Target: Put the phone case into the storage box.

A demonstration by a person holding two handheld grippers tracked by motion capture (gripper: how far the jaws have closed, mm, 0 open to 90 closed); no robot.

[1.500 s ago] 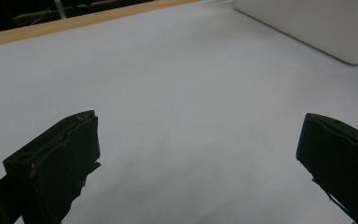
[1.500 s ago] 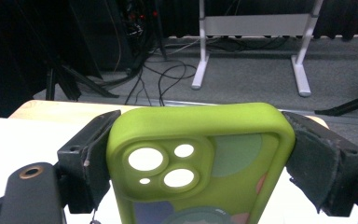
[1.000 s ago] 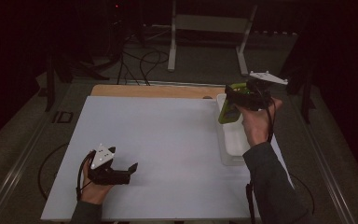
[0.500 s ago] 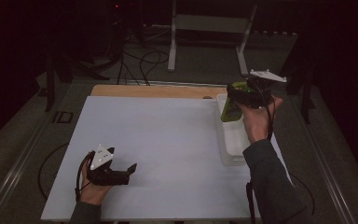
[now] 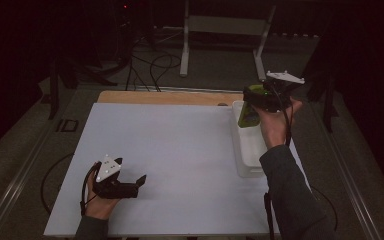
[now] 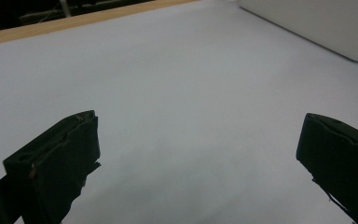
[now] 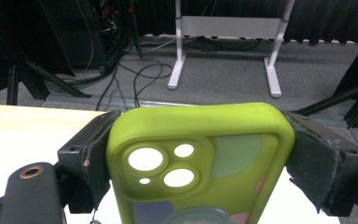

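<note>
Green phone case (image 7: 200, 163): clamped across its width between the jaws of the right tool (image 5: 260, 100), held above the far end of the white tray (image 5: 247, 155); tray contents cannot be told. Right gripper view shows its camera cutouts. Left tool (image 5: 125, 187): jaws wide, holding nothing, resting on the white worktop (image 5: 180, 150).

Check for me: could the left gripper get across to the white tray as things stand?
Probably yes. The left gripper is open and holds nothing, and bare white tabletop lies between it and the white tray. The right gripper, holding the green phone case, hangs over the tray's far end.
</note>
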